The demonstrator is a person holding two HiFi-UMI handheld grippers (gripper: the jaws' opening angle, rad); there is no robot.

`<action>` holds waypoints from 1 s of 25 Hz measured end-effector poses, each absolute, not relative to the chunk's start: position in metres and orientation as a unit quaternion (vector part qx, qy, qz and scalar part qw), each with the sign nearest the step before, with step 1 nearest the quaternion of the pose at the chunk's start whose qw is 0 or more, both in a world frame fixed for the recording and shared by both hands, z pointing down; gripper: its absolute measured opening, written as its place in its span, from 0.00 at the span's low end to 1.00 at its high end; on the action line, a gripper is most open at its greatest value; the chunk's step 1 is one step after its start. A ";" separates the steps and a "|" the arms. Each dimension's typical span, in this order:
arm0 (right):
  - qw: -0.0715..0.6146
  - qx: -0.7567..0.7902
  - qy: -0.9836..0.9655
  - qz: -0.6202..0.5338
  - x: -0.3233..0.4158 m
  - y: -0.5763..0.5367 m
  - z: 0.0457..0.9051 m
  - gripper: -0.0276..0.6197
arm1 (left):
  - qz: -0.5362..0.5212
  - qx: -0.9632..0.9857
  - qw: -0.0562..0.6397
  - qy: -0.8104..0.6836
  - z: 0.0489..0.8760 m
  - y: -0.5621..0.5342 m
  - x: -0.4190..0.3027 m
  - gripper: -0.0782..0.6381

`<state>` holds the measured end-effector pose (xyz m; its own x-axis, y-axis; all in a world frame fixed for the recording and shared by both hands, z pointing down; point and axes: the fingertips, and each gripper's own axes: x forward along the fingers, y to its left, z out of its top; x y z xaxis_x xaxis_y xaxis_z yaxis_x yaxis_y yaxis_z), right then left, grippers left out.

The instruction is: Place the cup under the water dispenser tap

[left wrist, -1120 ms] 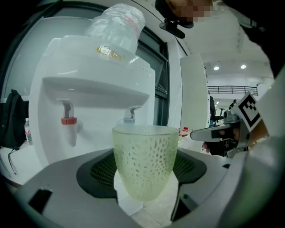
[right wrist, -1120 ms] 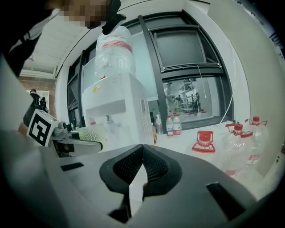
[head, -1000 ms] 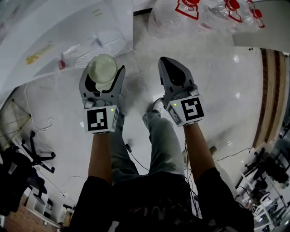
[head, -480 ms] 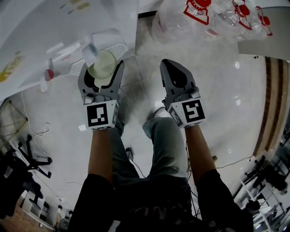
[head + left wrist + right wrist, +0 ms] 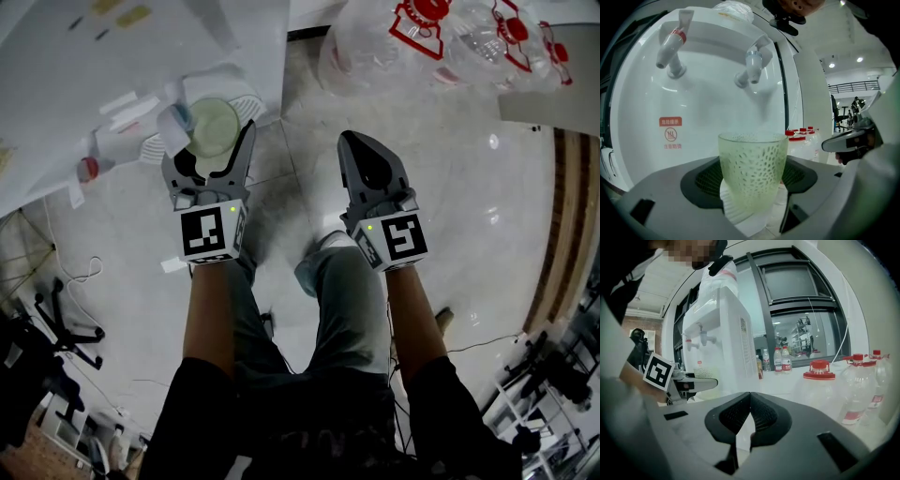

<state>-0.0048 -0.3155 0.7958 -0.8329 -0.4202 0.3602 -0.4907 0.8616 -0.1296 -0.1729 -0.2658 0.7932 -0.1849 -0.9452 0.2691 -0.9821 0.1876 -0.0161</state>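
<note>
While the right claw (image 5: 749, 398) is closed, the left claw (image 5: 213, 142) clamps a dimpled translucent cup (image 5: 752, 172).

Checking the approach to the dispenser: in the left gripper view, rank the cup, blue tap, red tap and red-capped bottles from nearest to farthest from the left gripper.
1. Cup, centre, gripped between the jaws.
2. Blue tap, just above the cup.
3. Red tap, upper left.
4. Red-capped bottles, right, in the background.
</note>
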 end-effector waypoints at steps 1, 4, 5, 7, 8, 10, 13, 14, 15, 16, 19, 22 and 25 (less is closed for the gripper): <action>0.165 0.240 -0.950 0.109 -0.003 -0.317 0.798 0.06 | 0.092 0.628 0.102 -0.766 0.795 -0.267 -0.174 0.64; 0.168 0.244 -0.949 0.112 -0.001 -0.320 0.801 0.06 | 0.089 0.624 0.105 -0.769 0.799 -0.270 -0.176 0.64; 0.168 0.245 -0.948 0.112 -0.001 -0.321 0.801 0.06 | 0.089 0.624 0.104 -0.770 0.799 -0.270 -0.176 0.64; 0.165 0.245 -0.949 0.112 -0.001 -0.322 0.801 0.06 | 0.092 0.624 0.100 -0.769 0.800 -0.270 -0.176 0.64; 0.164 0.246 -0.949 0.112 -0.001 -0.323 0.801 0.06 | 0.094 0.625 0.100 -0.768 0.800 -0.270 -0.176 0.64; 0.162 0.246 -0.949 0.112 -0.001 -0.323 0.802 0.06 | 0.097 0.628 0.101 -0.766 0.801 -0.270 -0.175 0.64; 0.161 0.246 -0.949 0.113 -0.004 -0.323 0.802 0.06 | 0.096 0.630 0.099 -0.764 0.801 -0.270 -0.174 0.64; 0.162 0.246 -0.949 0.113 -0.005 -0.322 0.803 0.06 | 0.095 0.631 0.098 -0.764 0.801 -0.270 -0.174 0.64; 0.162 0.245 -0.949 0.112 -0.006 -0.320 0.803 0.06 | 0.095 0.632 0.097 -0.763 0.801 -0.270 -0.174 0.64; 0.163 0.243 -0.950 0.111 -0.008 -0.319 0.803 0.06 | 0.095 0.634 0.096 -0.762 0.801 -0.270 -0.173 0.64; 0.165 0.242 -0.950 0.108 -0.009 -0.316 0.803 0.06 | 0.098 0.638 0.097 -0.757 0.801 -0.268 -0.172 0.65; 0.165 0.245 -0.949 0.108 -0.007 -0.318 0.803 0.06 | 0.098 0.641 0.101 -0.755 0.803 -0.267 -0.171 0.67; 0.166 0.247 -0.949 0.106 -0.007 -0.317 0.801 0.06 | 0.102 0.643 0.103 -0.752 0.805 -0.264 -0.171 0.68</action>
